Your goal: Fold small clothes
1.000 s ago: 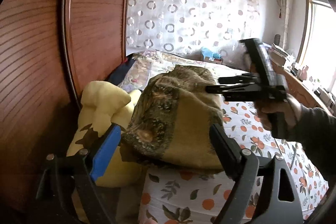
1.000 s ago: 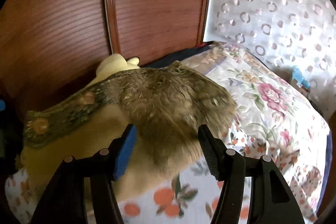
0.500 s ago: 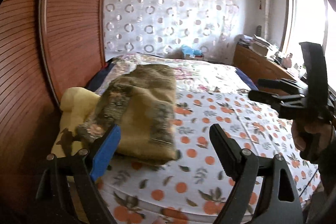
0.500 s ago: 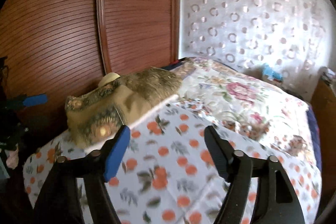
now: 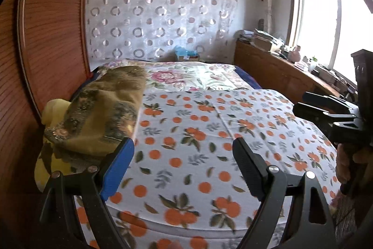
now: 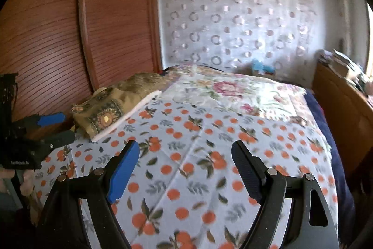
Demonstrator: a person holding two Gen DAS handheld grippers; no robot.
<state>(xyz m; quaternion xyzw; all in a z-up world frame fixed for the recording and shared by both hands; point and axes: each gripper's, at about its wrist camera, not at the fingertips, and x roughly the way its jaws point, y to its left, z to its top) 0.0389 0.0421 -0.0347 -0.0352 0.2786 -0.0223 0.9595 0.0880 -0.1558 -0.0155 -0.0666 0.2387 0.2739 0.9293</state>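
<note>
Left gripper (image 5: pixel 183 155) and right gripper (image 6: pixel 185 159) both angled downward over the orange-print sheet (image 5: pixel 198 132) on the bed, fingers (image 5: pixel 117 167) spread wide and holding nothing, right gripper level beside the left, folded brown garment (image 5: pixel 102 113) at the far left, near the wooden wardrobe (image 6: pixel 58 34).

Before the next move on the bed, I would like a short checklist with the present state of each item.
1. Left claw open, nothing between fingers: ok.
2. Right claw open, nothing between fingers: ok.
3. Folded olive garment rests on the pile near the wooden headboard, apart from both claws: ok.
4. Orange-print sheet in front of the claws bare of clothes: ok.
5. Next garment to fold in view: not ok, none seen.
6. Whether the fold is tidy: cannot tell.
</note>
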